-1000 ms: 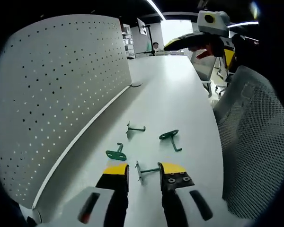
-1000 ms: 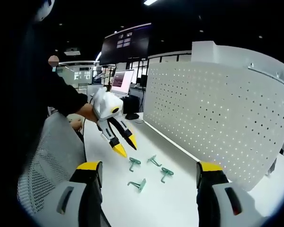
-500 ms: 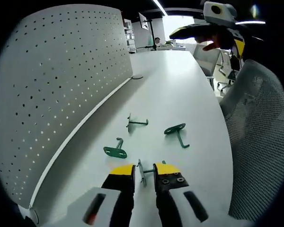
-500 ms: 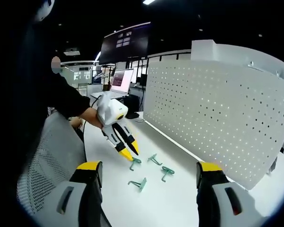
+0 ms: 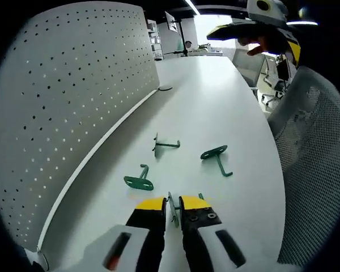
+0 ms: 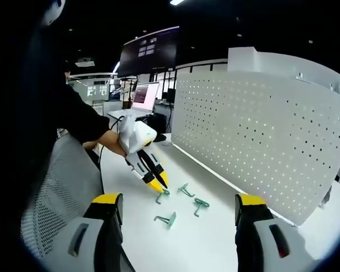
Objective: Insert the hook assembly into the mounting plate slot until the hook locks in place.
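White tabletop [image 5: 215, 102] fills the left gripper view, with a perforated white panel [image 5: 62, 96] along the left. At lower centre the left gripper [image 5: 173, 202] is seen with jaws narrowed around a green hook [image 5: 173, 199] lying on the table. Three more green hooks [image 5: 218, 158] lie just above it. In the right gripper view, the right gripper [image 6: 178, 205] is held wide apart with nothing between the jaws; the left gripper [image 6: 157, 182] touches down at centre beside the hooks [image 6: 198, 205], with the panel [image 6: 260, 130] at right.
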A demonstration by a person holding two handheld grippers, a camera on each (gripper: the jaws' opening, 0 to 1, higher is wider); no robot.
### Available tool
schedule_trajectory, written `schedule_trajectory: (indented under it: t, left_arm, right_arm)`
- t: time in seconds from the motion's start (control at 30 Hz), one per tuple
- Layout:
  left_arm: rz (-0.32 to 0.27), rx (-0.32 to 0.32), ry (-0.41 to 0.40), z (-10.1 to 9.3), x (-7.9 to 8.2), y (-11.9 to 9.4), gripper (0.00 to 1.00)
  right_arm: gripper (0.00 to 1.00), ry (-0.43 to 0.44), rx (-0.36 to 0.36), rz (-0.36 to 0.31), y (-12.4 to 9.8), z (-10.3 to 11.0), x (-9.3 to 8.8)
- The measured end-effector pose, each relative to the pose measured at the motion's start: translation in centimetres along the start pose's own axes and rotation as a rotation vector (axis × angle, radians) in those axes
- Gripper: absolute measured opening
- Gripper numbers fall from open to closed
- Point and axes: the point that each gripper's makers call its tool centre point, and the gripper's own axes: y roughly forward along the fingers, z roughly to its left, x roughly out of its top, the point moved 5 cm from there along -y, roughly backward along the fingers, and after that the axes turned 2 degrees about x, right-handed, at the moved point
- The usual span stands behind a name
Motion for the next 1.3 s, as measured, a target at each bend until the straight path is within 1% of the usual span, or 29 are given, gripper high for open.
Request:
schedule_trajectory:
  t: [0.4, 0.6, 0.73, 1.03, 1.17, 1.3]
  left_arm:
    - [0.015, 0.000, 0.013, 0.0, 0.0, 0.6, 0.06]
    - [0.020, 0.004, 0.020, 0.1, -0.1, 0.8, 0.02]
    - [0.024, 0.009, 0.017, 0.2, -0.2, 0.7, 0.02]
    - [0.015, 0.027, 0.001, 0.5, -0.2, -0.1, 0.02]
    - [-0.003, 0.037, -0.005, 0.6, 0.2, -0.5, 0.02]
    - [-0.024, 0.044, -0.028, 0.7, 0.5, -1.0, 0.01]
  right_arm:
    - [0.78, 0.006, -0.008, -0.002, -0.1, -0.1, -0.1]
    - [0.78, 0.007, -0.007, 0.002, 0.0, -0.1, -0.2]
    - [0.78, 0.006, -0.007, 0.002, -0.1, -0.1, -0.1]
    - [0.78, -0.004, 0.005, -0.001, 0.0, 0.2, 0.1]
    - [0.78, -0.010, 0.010, -0.004, 0.1, 0.3, 0.3]
    - [0.78, -0.018, 0.016, -0.006, 0.2, 0.4, 0.6]
